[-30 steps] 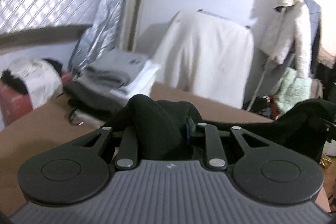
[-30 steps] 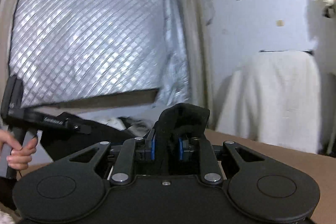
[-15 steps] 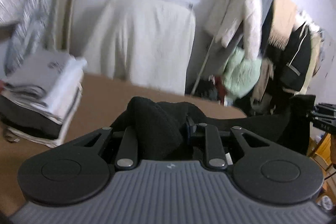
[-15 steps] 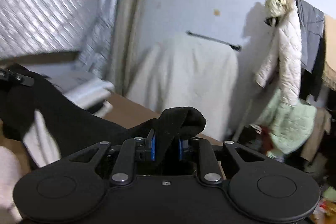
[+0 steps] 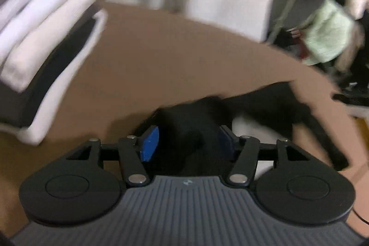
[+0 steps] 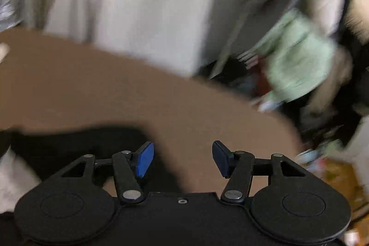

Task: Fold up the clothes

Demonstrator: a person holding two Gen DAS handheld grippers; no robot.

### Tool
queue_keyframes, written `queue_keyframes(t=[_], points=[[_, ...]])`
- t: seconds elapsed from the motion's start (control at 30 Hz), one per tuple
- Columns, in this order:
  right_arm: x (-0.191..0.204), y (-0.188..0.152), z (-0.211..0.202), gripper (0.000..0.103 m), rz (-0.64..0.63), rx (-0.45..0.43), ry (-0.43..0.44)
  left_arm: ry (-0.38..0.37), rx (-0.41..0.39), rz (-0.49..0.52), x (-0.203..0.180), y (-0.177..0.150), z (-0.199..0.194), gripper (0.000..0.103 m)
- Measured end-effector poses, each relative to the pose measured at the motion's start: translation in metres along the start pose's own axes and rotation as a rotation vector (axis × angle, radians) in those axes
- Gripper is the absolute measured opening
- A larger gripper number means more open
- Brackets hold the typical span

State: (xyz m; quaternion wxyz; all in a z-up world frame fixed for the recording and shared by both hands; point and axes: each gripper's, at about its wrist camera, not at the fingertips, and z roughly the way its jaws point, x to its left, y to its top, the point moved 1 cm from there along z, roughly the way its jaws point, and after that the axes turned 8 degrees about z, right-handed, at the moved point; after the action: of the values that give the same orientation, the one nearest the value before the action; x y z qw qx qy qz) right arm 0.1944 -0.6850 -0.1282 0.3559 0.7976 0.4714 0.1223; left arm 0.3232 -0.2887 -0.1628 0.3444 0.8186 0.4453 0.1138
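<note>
Black garment (image 5: 265, 105) between opening left tongs (image 5: 188, 142), brown table (image 5: 161, 57).

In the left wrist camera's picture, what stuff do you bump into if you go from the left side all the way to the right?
Stack of folded clothes → black garment lying on the brown table, bunched between the opening jaws of the left hand-held gripper → pale green cloth hanging at the far right.

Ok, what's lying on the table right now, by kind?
Folded stack: 1
Loose black garment: 1
Total: 2
The white patch beside the black garment is too blurred to tell whether it is a separate piece, so it is not counted.
</note>
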Motion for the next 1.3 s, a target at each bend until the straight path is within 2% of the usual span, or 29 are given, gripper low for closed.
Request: queue_keyframes(t=[0.07, 0.17, 0.3, 0.4, 0.47, 0.5, 0.57, 0.63, 0.77, 0.83, 0.87, 0.9, 0.93, 0.97, 1.0, 1.07, 1.17, 1.23, 1.3], points=[[0.016, -0.027, 0.015, 0.062, -0.012, 0.059, 0.106, 0.029, -0.031, 0.009, 0.009, -0.001, -0.006, 0.057], [0.032, -0.051, 0.022, 0.062, -0.028, 0.088, 0.224, 0.068, -0.087, 0.022, 0.02, 0.0, -0.018, 0.057], [0.047, -0.056, 0.023, 0.062, -0.012, 0.088, 0.362, 0.017, -0.163, 0.083, 0.009, -0.004, -0.029, 0.059], [0.059, -0.055, 0.023, 0.064, -0.029, 0.105, 0.412, -0.062, -0.14, 0.194, -0.012, -0.014, -0.023, 0.059], [0.064, -0.059, 0.027, 0.065, -0.042, 0.121, 0.421, -0.134, -0.088, 0.264, -0.026, -0.019, -0.017, 0.06], [0.068, -0.063, 0.028, 0.065, -0.045, 0.13, 0.421, -0.17, -0.061, 0.299, -0.033, -0.022, -0.013, 0.066], [0.066, -0.069, 0.035, 0.065, -0.028, 0.156, 0.42, -0.175, -0.016, 0.377, -0.046, -0.022, -0.001, 0.075], [0.061, -0.076, 0.044, 0.065, 0.021, 0.182, 0.424, -0.12, 0.008, 0.448, -0.058, -0.028, 0.006, 0.079], [0.05, -0.089, 0.059, 0.065, 0.132, 0.203, 0.44, 0.133, -0.105, 0.573, -0.078, -0.046, 0.022, 0.082], [0.047, -0.09, 0.066, 0.065, 0.174, 0.184, 0.432, 0.201, -0.131, 0.662, -0.086, -0.058, 0.041, 0.083], [0.045, -0.09, 0.069, 0.065, 0.194, 0.172, 0.426, 0.228, -0.122, 0.699, -0.09, -0.063, 0.051, 0.076], [0.044, -0.09, 0.072, 0.063, 0.213, 0.153, 0.435, 0.245, -0.113, 0.724, -0.091, -0.066, 0.061, 0.053], [0.044, -0.089, 0.075, 0.059, 0.227, 0.133, 0.45, 0.264, -0.111, 0.731, -0.093, -0.066, 0.066, 0.036], [0.044, -0.089, 0.077, 0.043, 0.232, 0.118, 0.462, 0.283, -0.111, 0.733, -0.095, -0.064, 0.069, 0.02], [0.046, -0.088, 0.079, 0.027, 0.223, 0.114, 0.461, 0.285, -0.121, 0.722, -0.095, -0.059, 0.069, 0.016], [0.046, -0.085, 0.078, 0.017, 0.199, 0.099, 0.448, 0.316, -0.181, 0.725, -0.097, -0.04, 0.064, 0.014], [0.042, -0.06, 0.061, 0.014, 0.168, -0.004, 0.448, 0.417, -0.265, 0.743, -0.094, 0.005, 0.049, 0.013], [0.038, -0.031, 0.047, 0.013, 0.151, -0.094, 0.462, 0.465, -0.307, 0.662, -0.083, 0.06, 0.045, 0.014], [0.036, 0.01, 0.043, 0.013, 0.156, -0.157, 0.479, 0.456, -0.288, 0.508, -0.062, 0.12, 0.057, 0.018]])
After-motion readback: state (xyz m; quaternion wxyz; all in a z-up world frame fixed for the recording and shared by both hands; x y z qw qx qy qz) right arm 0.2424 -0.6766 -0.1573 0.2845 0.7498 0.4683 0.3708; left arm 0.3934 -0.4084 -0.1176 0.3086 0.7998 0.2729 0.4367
